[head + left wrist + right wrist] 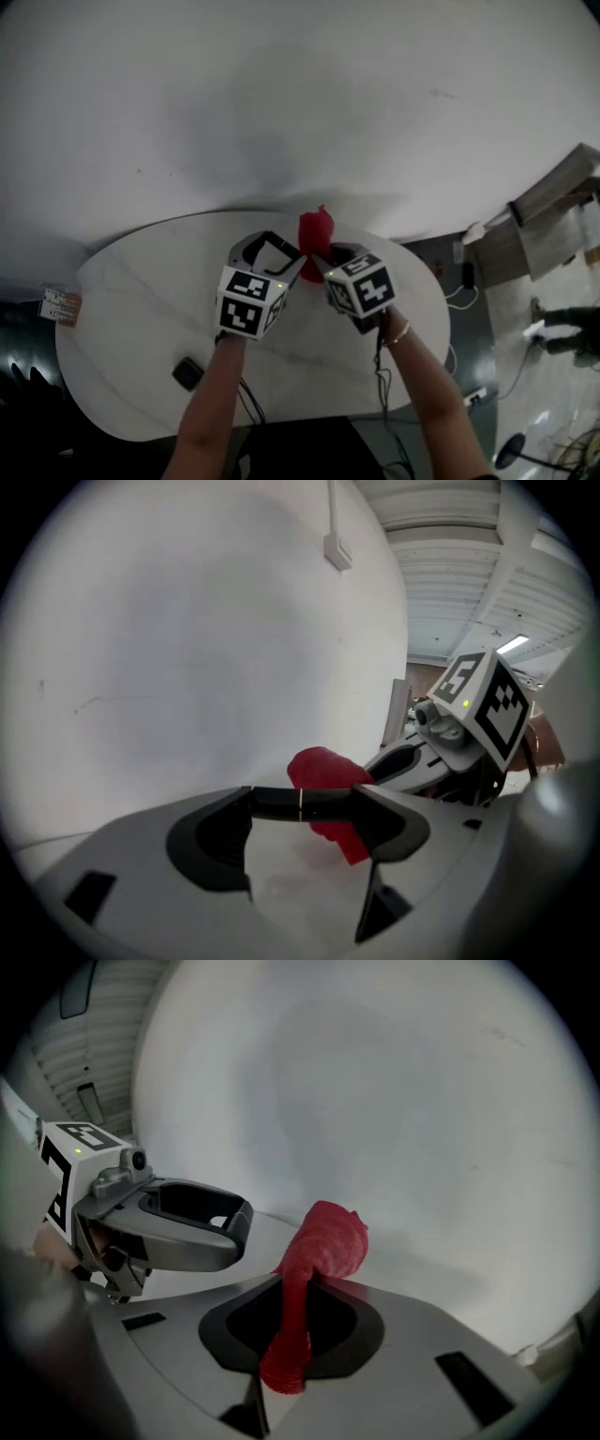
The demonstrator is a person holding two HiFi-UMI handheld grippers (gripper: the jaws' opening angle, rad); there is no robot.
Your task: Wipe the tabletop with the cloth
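Head view: by the far edge of the white table [141, 281], the right gripper [317, 260] pinches the red cloth [316, 230], whose long axis points away toward the wall.

Left gripper view: the left gripper [300, 803] is closed tip to tip on nothing, with the cloth [323, 769] just beyond.

Right gripper view: the jaws clamp the cloth [323, 1241] lengthwise. Its bunched end sticks out past the tips.
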